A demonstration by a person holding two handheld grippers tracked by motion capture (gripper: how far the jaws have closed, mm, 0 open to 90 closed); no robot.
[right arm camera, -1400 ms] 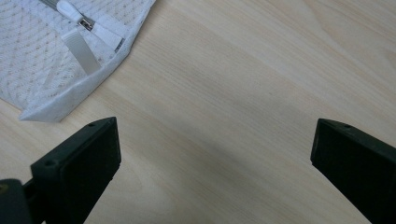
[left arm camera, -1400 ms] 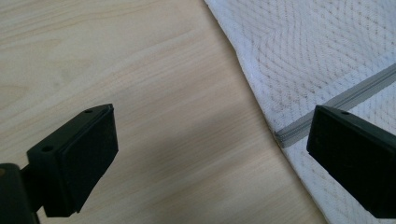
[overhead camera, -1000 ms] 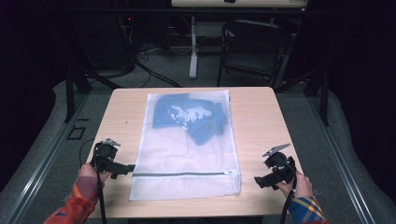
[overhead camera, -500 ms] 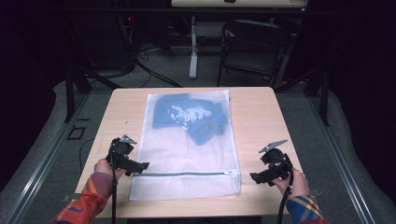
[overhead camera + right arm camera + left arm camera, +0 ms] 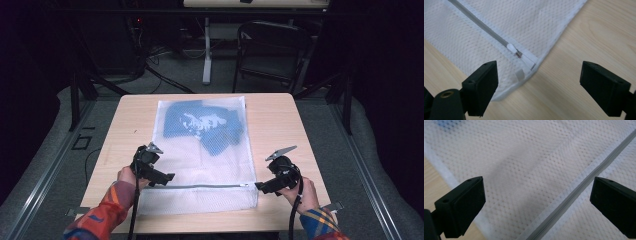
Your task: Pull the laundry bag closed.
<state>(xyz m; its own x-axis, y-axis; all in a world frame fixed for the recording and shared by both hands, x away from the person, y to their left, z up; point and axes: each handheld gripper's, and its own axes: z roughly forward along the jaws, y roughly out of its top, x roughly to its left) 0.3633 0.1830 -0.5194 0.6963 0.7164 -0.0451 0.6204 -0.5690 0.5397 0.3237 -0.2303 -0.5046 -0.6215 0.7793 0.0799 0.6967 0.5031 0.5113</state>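
Right tongs (image 5: 260, 187) hover at the zip's closed end, jaws wide apart and just now narrowing a touch, nothing between the pads. In the right gripper view the white zip pull (image 5: 512, 47) lies just ahead of them, near the corner of the mesh laundry bag (image 5: 200, 165), with bare wood under the right-hand jaw.

Over on the other end of the zip (image 5: 200, 186), the left tongs (image 5: 167, 176) sit above the bag, jaws spread wide and gripping nothing. The left gripper view shows white mesh between them, the grey zip line running diagonally close to the right-hand jaw and the bag's hemmed edge by the left-hand one.

The bag itself lies flat in the middle of the worktop (image 5: 285, 120), zip side nearest the person. The zip is closed along its whole length. Inside, at the end far from the zip, a blue garment (image 5: 205, 125) with a white print shows through the mesh.

Behind the worktop, beyond the bag's far end, a dark chair (image 5: 270, 50) stands on the floor.
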